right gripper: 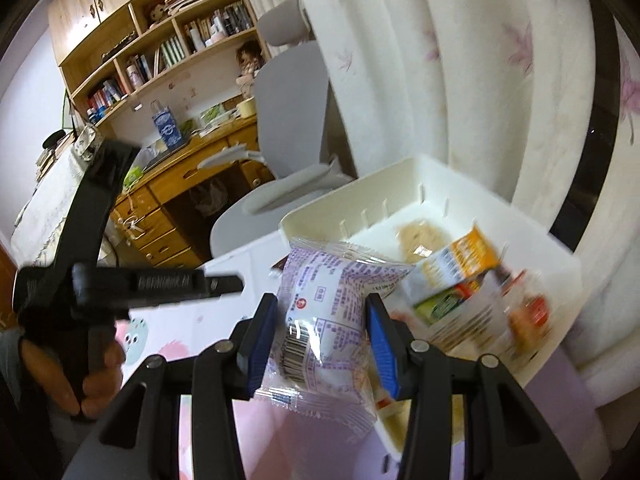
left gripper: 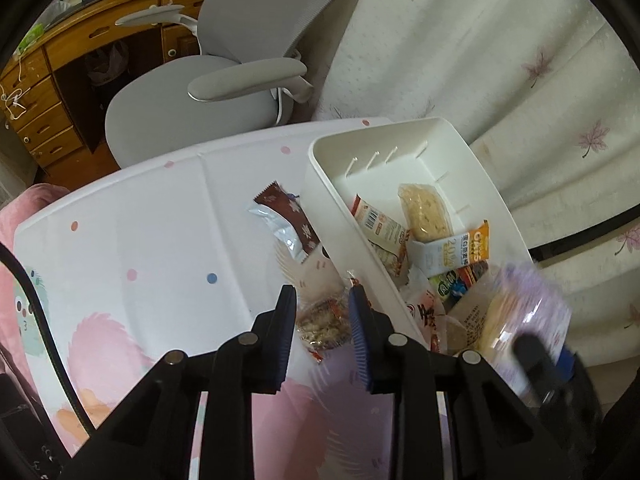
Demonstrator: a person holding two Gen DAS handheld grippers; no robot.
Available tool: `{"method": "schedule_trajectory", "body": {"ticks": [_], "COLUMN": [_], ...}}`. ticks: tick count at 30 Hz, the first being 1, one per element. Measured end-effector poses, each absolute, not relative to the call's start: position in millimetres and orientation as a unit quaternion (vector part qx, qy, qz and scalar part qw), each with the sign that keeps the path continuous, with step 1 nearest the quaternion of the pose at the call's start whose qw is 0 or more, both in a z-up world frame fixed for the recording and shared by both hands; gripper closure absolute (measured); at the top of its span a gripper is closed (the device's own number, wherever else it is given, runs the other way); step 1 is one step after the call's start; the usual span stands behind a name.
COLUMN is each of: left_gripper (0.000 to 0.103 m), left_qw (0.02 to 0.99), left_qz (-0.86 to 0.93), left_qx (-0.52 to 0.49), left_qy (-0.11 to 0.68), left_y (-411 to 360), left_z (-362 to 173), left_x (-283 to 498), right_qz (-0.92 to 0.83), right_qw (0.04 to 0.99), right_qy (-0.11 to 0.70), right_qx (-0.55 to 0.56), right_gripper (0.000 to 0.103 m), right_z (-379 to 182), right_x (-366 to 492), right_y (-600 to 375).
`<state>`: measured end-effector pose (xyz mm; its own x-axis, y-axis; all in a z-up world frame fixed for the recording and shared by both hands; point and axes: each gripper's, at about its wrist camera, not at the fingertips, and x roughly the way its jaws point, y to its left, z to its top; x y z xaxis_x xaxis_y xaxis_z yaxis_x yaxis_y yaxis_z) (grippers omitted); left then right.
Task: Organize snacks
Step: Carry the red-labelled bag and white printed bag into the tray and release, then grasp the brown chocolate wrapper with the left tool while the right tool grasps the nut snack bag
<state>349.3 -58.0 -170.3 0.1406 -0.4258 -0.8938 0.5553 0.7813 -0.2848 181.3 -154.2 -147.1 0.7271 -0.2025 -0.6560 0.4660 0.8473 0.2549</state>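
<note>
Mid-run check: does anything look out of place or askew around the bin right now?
One brown-and-white wrapper lies loose on the table, beside the white bin rather than in it. Packets inside the bin are piled unevenly. No spill or damage shows.

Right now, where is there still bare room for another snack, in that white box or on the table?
The white box is bare at its far end, past the round cake; its near end is piled. The table lies open left of the brown wrapper.
</note>
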Motion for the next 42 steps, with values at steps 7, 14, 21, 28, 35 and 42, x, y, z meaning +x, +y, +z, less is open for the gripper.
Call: {"method": "schedule_trajectory", "body": {"ticks": [7, 14, 21, 28, 35, 42], "left_gripper": [0.078, 0.077, 0.074, 0.069, 0.047, 0.033], "left_qw": [0.753, 0.755, 0.763, 0.767, 0.775, 0.776], "left_qz": [-0.318, -0.305, -0.292, -0.281, -0.27, -0.26], "left_qx": [0.067, 0.071, 0.072, 0.066, 0.059, 0.057], "left_qy": [0.573, 0.576, 0.572, 0.572, 0.569, 0.572], "left_y": [-62.6, -60.7, -53.5, -32.3, -3.7, 16.8], "left_z": [-173.0, -172.1, -169.0, -161.6, -152.2, -151.4], "left_x": [350.4, 356.2, 356.2, 354.2, 351.7, 355.5], "right_qz": [-0.224, -0.242, -0.224, -0.193, -0.181, -0.187], "right_qw": [0.896, 0.869, 0.865, 0.861, 0.853, 0.841], "right_qy": [0.316, 0.343, 0.348, 0.355, 0.363, 0.364], "right_qx": [0.216, 0.264, 0.284, 0.309, 0.328, 0.354], "right_gripper": [0.058, 0.054, 0.047, 0.047, 0.047, 0.047], "right_z": [-147.9, -167.1, -168.2, -166.8, -167.9, -177.3], "right_x": [182.4, 186.2, 188.7, 190.5, 189.2, 185.6], "right_y": [-194.7, -227.3, -217.5, -188.9, -160.4, -131.2]}}
